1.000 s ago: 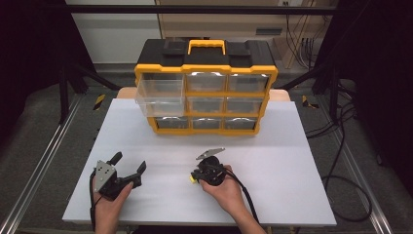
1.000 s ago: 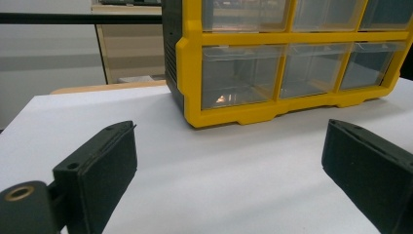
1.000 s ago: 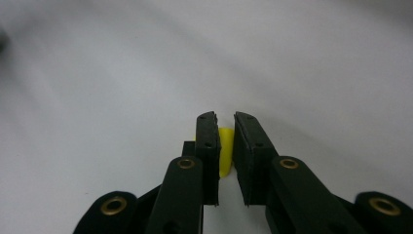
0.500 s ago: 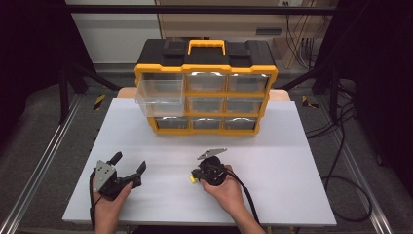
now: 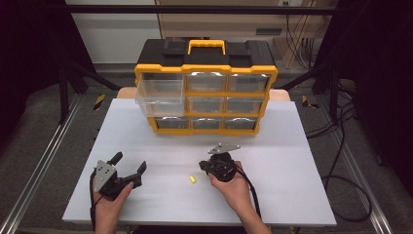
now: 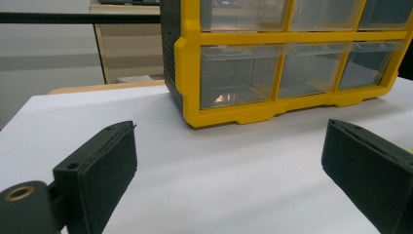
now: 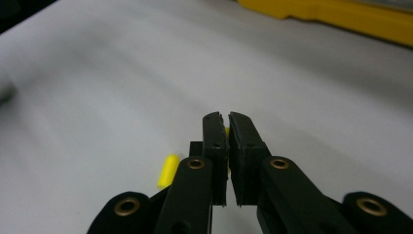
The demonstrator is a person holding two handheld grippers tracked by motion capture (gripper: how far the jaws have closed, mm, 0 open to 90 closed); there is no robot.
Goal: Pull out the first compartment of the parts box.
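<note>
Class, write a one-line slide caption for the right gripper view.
Right gripper, jaws shut, above the white table; a small yellow piece lies beside it.

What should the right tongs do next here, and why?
Probably lift and carry toward the pulled-out top-left drawer: the right tongs are shut, with a yellow sliver seemingly pinched between them. A second yellow piece lies beside them for afterwards; the left tongs stand open.

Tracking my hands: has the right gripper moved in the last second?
Yes. The right gripper has shifted slightly right and toward the yellow organizer, leaving the small yellow piece lying apart on the table.
</note>
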